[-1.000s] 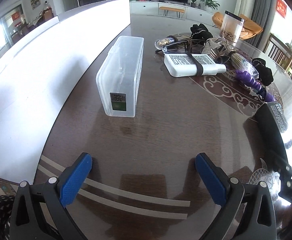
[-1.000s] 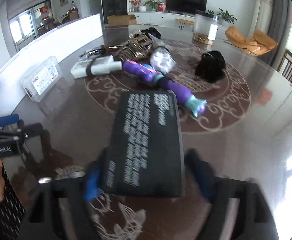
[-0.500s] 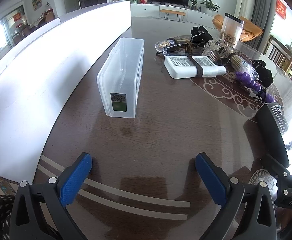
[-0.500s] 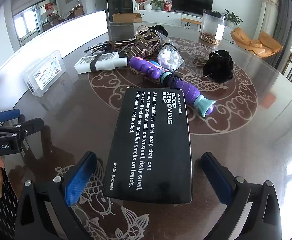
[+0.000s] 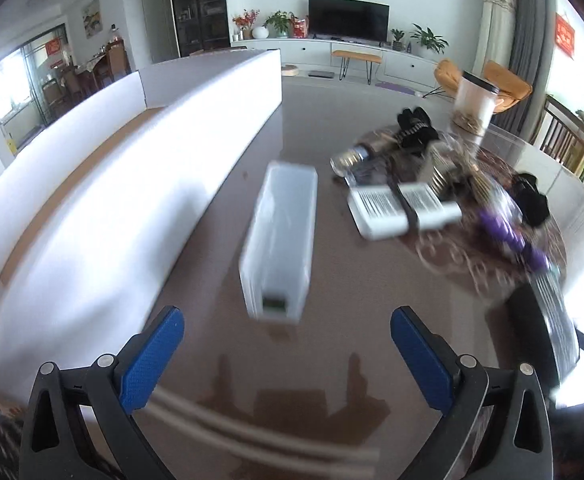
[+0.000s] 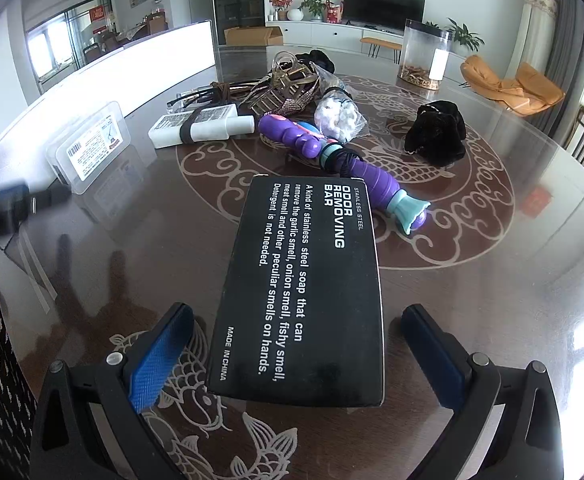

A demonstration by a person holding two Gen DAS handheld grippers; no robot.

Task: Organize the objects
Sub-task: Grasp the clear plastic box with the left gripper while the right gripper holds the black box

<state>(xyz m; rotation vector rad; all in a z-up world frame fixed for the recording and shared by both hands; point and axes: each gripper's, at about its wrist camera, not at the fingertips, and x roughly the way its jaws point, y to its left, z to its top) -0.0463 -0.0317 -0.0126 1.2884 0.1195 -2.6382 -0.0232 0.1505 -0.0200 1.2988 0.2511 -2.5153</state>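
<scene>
1. Straddling the black box (image 6: 298, 292) near the table (image 6: 492, 300) edge, the right tongs (image 6: 298, 354) gape, pads clear of both sides.
2. Closing squarely on its long sides should prevent twisting.
3. Left tongs (image 5: 287, 354) hang open, empty, facing the clear bin (image 5: 281, 236).

Premises: a home living room. Evidence: television (image 5: 348, 18) on a low white cabinet (image 5: 332, 54), potted plants (image 5: 428, 40), orange lounge chair (image 6: 508, 84), curtains (image 5: 496, 20), patterned round tabletop (image 6: 472, 280).
</scene>
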